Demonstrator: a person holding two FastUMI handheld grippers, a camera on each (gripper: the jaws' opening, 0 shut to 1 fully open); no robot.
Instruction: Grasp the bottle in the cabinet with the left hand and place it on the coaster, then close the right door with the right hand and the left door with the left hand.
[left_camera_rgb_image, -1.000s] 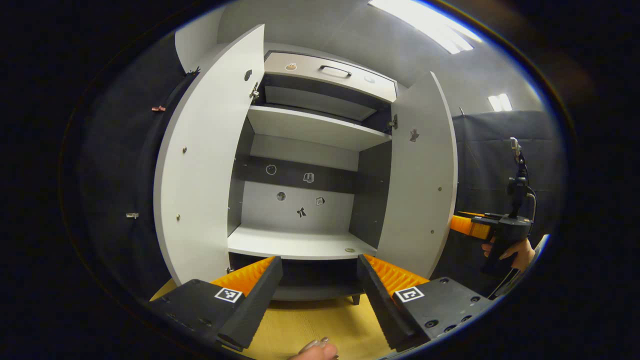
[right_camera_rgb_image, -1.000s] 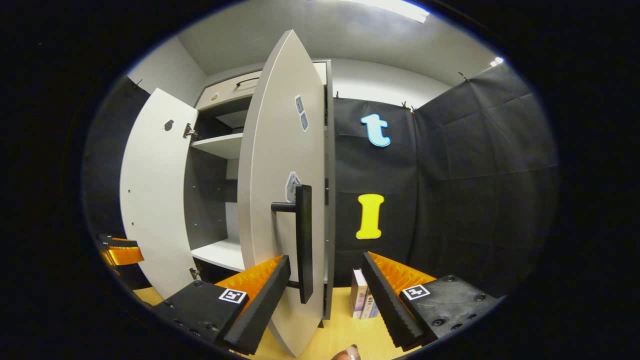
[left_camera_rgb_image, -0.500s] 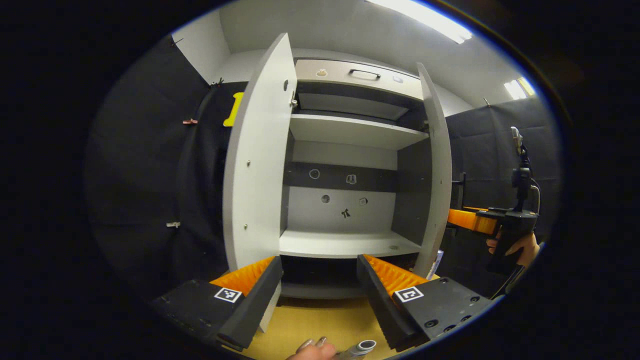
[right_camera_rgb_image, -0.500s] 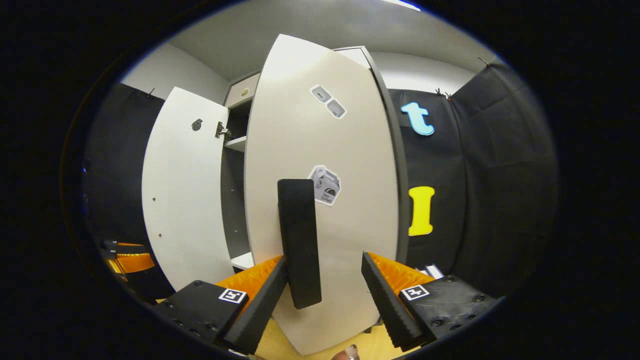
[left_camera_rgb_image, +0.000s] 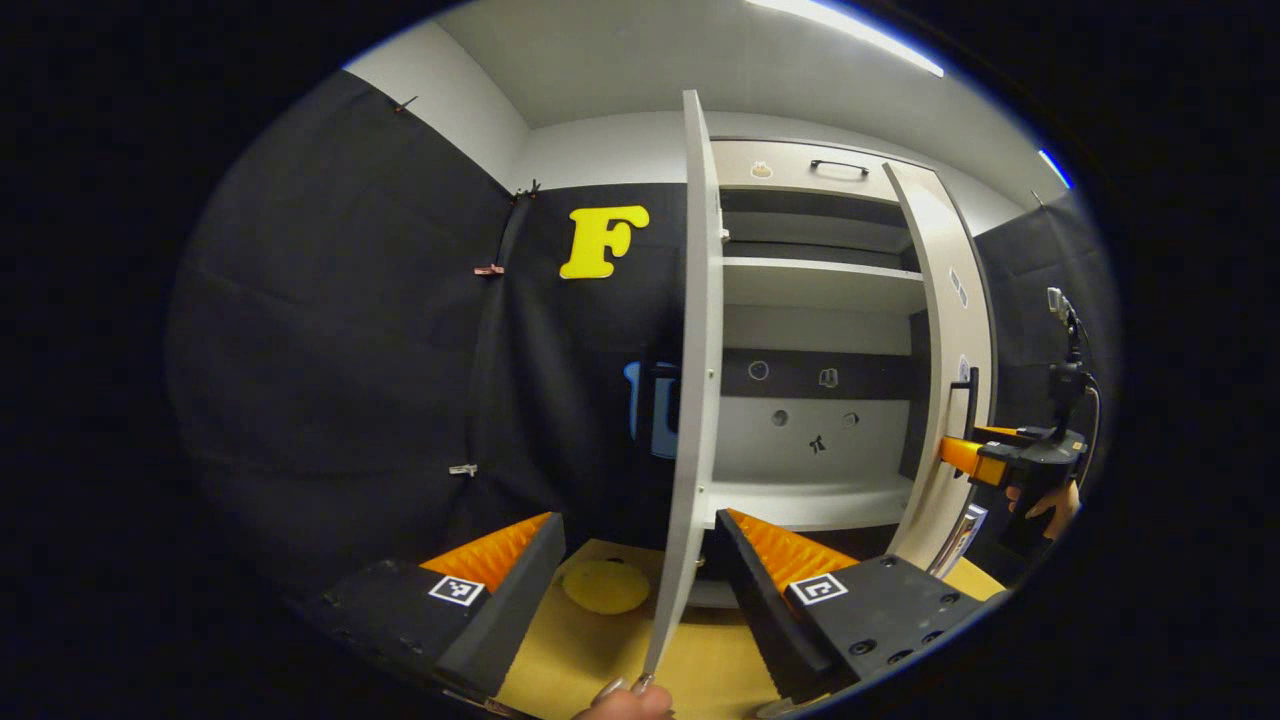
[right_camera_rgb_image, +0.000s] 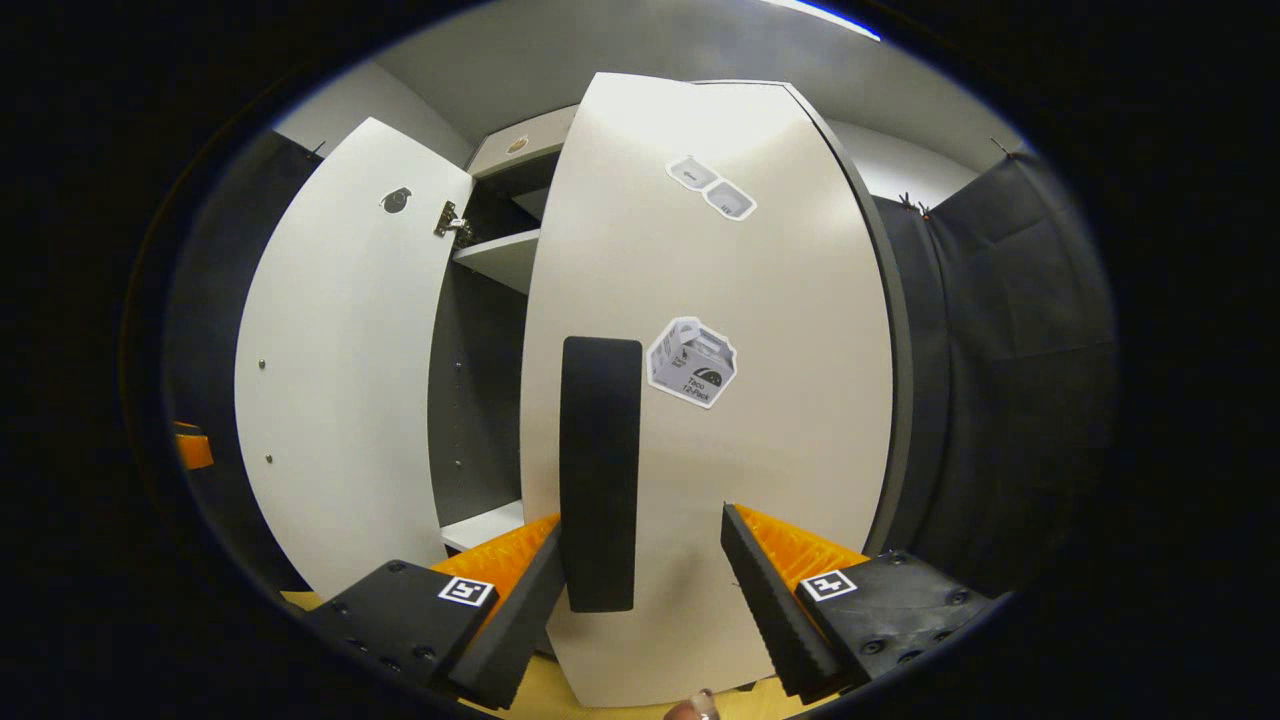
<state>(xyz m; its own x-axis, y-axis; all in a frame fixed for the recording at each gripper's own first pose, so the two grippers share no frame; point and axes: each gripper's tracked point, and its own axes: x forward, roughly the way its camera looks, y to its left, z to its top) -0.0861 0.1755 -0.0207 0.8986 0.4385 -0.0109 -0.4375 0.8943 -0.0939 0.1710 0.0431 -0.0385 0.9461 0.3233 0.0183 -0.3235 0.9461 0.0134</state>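
Risk lies mostly at the left door (left_camera_rgb_image: 690, 400) — its edge stands between the fingers of the released left claw (left_camera_rgb_image: 640, 580), and a careless push could pinch it. Right door (right_camera_rgb_image: 720, 400) is nearly shut; the right claw (right_camera_rgb_image: 645, 590), also spread wide, has the black handle (right_camera_rgb_image: 598, 470) just beside one finger, so a glancing push might slip off. Cabinet shelves (left_camera_rgb_image: 810, 500) look bare — no bottle inside; where it and the coaster sit I cannot tell. A yellow object (left_camera_rgb_image: 605, 587) lies on the table (left_camera_rgb_image: 720, 660).
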